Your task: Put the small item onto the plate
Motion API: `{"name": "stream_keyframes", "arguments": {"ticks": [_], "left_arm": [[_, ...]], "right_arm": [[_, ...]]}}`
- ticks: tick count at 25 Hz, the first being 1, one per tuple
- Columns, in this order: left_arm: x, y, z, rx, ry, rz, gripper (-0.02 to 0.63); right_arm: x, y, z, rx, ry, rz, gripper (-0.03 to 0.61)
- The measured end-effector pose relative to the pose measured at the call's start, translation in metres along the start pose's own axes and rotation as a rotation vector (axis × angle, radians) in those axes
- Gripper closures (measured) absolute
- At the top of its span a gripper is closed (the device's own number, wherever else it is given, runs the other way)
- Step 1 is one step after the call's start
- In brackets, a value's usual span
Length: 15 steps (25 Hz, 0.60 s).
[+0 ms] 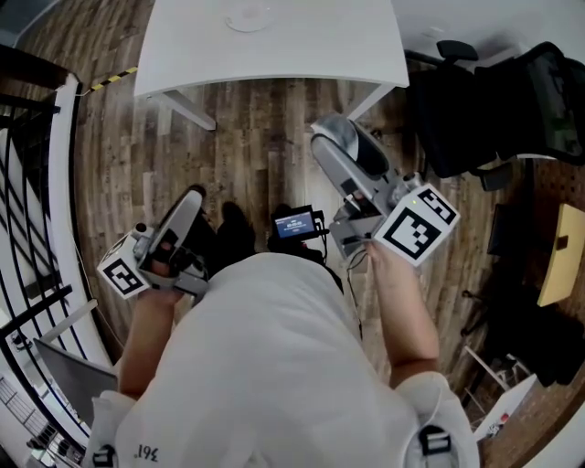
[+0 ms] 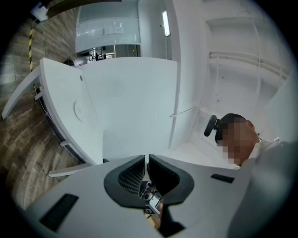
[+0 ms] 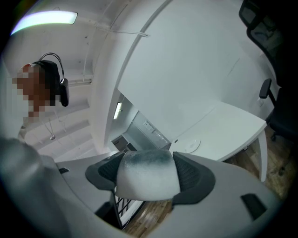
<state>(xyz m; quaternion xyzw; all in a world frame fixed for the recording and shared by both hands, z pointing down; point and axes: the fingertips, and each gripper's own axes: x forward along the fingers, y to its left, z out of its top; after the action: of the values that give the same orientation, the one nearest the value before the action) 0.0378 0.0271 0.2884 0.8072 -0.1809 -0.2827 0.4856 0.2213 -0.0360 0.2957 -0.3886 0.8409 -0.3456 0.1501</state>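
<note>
Now, head view: left gripper [image 1: 194, 194] and right gripper [image 1: 327, 135] are hovering above the brown wood-plank floor [image 1: 247, 137], short of the white rectangular table [image 1: 302, 55] carrying the round white plate [image 1: 249, 16].
Left gripper view: jaws are pressing together, nothing between them.
Right gripper view: jaws are pinching the small white-grey soft block [image 3: 146, 179], well apart from the plate.

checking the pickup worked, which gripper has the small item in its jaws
The right gripper: its jaws are clamped on the small item, a white block smudged grey. The left gripper has its jaws closed together on nothing.
</note>
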Motion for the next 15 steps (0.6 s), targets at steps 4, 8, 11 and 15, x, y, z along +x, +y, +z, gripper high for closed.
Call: {"name": "stream_keyframes", "arguments": {"ticks": [4, 8, 11, 15], "left_arm": [[0.000, 0.010, 0.015, 0.007, -0.026, 0.004, 0.603], [0.001, 0.021, 0.027, 0.004, -0.004, -0.019, 0.603], [0.008, 0.033, 0.052, 0.009, 0.017, -0.025, 0.603], [0.009, 0.051, 0.093, -0.024, 0.035, -0.044, 0.603]], "right_arm": [[0.014, -0.006, -0.008, 0.018, 0.017, -0.016, 0.262], [0.031, -0.005, -0.007, -0.013, 0.009, -0.021, 0.262], [0.057, -0.012, -0.005, 0.000, 0.008, -0.046, 0.262], [0.102, -0.015, -0.002, -0.001, 0.012, -0.064, 0.262]]}}
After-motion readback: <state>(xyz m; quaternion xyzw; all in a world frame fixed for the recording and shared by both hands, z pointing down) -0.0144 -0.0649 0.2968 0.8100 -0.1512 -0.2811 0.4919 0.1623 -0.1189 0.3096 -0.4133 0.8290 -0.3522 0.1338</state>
